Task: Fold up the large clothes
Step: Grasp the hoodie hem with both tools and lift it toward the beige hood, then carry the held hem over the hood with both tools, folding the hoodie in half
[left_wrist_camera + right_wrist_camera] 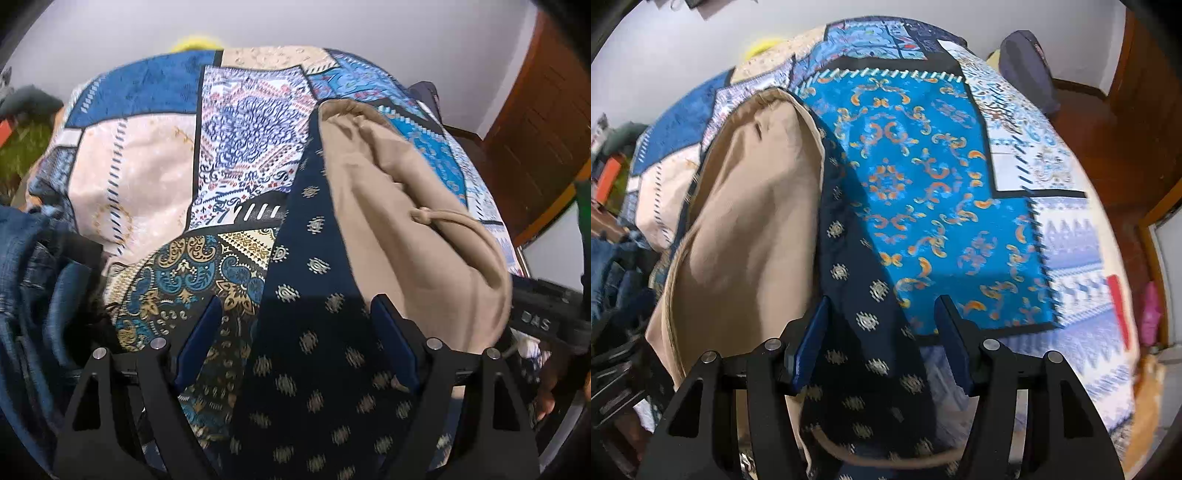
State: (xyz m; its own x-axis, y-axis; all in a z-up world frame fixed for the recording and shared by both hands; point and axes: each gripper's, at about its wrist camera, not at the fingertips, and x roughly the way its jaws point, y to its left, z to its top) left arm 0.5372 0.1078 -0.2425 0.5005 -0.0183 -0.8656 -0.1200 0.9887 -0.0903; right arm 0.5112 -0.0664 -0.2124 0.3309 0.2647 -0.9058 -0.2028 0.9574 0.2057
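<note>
Fabric fills both views: a beige garment [399,206] with a drawstring [443,218] lies on a patchwork bedspread [147,158], and a strip of navy cloth with small gold motifs [306,369] runs beside it from six o'clock up toward twelve; whether that navy cloth is part of the bedspread or a separate piece I cannot tell. In the left wrist view the beige garment sits at two to three o'clock, its lower edge just beside the right-hand finger of the left gripper [295,343]; the tongs are released, blue pads wide apart, only navy cloth between them and nothing pinched. In the right wrist view the garment [750,229] spreads from ten to seven o'clock, touching the left-hand finger of the right gripper [882,347]; these tongs are also released, spread over the navy strip, with a beige hem curving at six o'clock beneath them. A pile of denim [33,280] lies at nine o'clock in the left view.

My judgement is that the step in hand is the approach before a grasp; no fold looks formed. The next move calls for each gripper to settle on a beige edge, one at the drawstring end and one at the hem, and close on a single layer without catching the bedspread; the soft cloth will likely sag, so the lift should be even.
</note>
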